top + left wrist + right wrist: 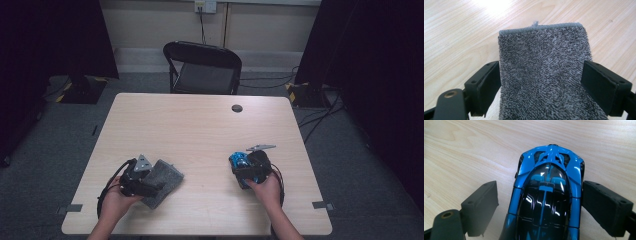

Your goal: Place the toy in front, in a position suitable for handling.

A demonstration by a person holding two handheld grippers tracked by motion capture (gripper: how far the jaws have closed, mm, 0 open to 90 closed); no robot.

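A folded grey terry cloth (pixel 169 176) lies flat on the wooden table (pixel 200 125) near its front left. My left gripper (pixel 150 184) rests over it. In the left gripper view the cloth (pixel 541 62) runs between the jaws of the left gripper (pixel 541 82), which stand wide apart at its two side edges. A glossy blue and black toy car (pixel 239 161) sits at the front right. My right gripper (pixel 247 170) is over it. In the right gripper view the car (pixel 549 190) lies between the spread jaws of the right gripper (pixel 540 205); the right jaw is at the car's side and a gap shows on the left.
A black folding chair (pixel 204 67) stands behind the table's far edge. A dark round grommet (pixel 237 108) sits near the table's far right. Cables run over the grey carpet at the right, and black curtains hang on both sides.
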